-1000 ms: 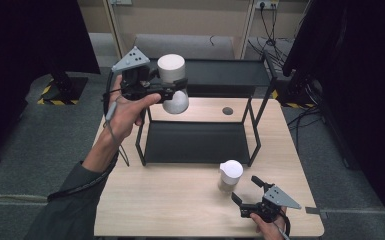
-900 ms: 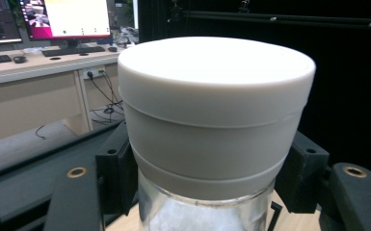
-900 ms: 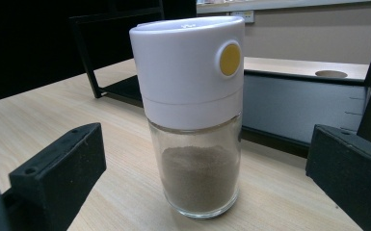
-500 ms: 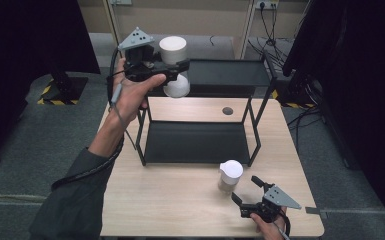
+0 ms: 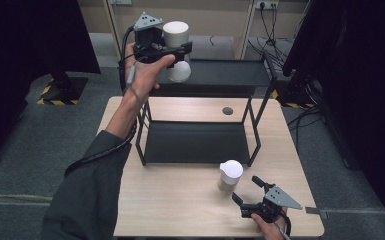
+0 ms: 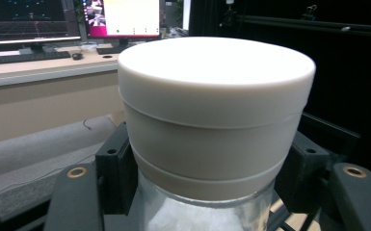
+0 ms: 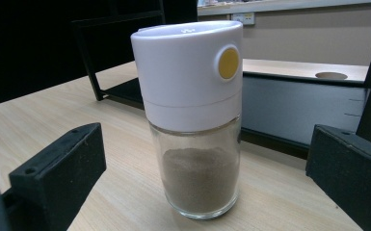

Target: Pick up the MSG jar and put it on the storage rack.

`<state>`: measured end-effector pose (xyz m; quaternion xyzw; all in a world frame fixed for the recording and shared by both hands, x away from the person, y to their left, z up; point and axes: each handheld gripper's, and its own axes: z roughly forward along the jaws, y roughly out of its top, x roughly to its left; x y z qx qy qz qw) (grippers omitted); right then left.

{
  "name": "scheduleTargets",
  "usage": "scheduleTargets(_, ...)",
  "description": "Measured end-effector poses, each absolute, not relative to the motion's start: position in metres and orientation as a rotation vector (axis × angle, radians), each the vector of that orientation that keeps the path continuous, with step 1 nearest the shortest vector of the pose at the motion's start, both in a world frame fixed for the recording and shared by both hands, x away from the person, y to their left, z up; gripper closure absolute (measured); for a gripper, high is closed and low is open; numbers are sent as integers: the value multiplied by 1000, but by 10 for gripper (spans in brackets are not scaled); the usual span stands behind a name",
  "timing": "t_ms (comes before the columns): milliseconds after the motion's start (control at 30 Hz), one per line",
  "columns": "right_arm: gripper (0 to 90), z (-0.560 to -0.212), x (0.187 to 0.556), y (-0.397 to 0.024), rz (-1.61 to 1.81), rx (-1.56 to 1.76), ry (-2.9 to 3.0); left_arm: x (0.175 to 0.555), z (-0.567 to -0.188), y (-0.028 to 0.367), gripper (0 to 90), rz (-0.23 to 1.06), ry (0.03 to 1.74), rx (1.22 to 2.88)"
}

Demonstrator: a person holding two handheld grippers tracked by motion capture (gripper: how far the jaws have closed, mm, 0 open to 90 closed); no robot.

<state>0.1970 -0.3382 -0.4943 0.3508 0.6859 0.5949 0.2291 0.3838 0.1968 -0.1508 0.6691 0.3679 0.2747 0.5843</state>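
Note:
A jar with a white cap [image 5: 176,34] and a glass body with white contents is held upright in my left gripper [image 5: 180,50], which is shut on it, high above the left end of the black rack's top shelf [image 5: 225,75]. In the left gripper view the white cap [image 6: 216,96] looms close, and both pads [image 6: 118,168] press on the jar just below it. A second jar [image 5: 229,175], white-capped with a yellow button [image 7: 229,62] and holding brown powder, stands on the table. My right gripper [image 5: 245,189] rests behind it, open, its jaws flanking the jar [image 7: 195,125] without touching.
The black two-tier rack stands mid-table with a bare lower shelf [image 5: 195,142]. The wooden table [image 5: 170,210] has a round hole [image 5: 227,110] behind the rack. Cables and dark equipment [image 5: 300,75] lie on the floor at the right.
My left gripper has carried the white-capped jar up and to the right, from beside the rack's left end to above its top shelf. The right gripper and the brown-powder jar have stayed still.

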Motion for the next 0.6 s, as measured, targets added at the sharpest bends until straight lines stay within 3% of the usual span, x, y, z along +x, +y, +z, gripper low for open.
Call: scheduleTargets(600,6,-494,198,-338,1641,963,1893,407,-162,181,350,707,947,1550)
